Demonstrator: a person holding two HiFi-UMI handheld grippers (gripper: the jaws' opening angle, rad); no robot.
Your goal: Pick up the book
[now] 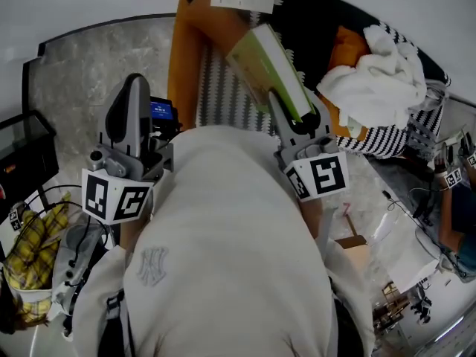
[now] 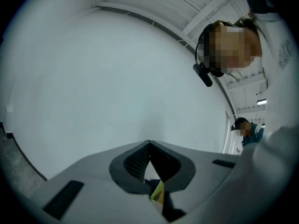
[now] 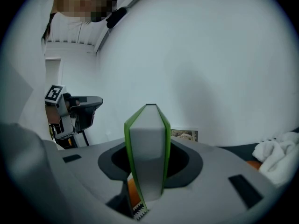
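Item: pick-up, grip stage.
- Left claw [image 1: 132,95]: jaws together, nothing in them, well apart to the left of the book.
- Right claw [image 1: 297,117]: clamped on the near end of the green-covered, pale-paged book [image 1: 262,59].
- Book: long axis runs on from the claw, away from the person, fore-edge toward the claw's camera.
- Beyond: orange and black-and-white patterned covering [image 1: 190,58].
- Judged: lifted.

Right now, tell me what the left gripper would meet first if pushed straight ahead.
Only the plain white wall. Nothing stands between it and the left gripper, whose jaws are together; how far off the wall lies is unclear.
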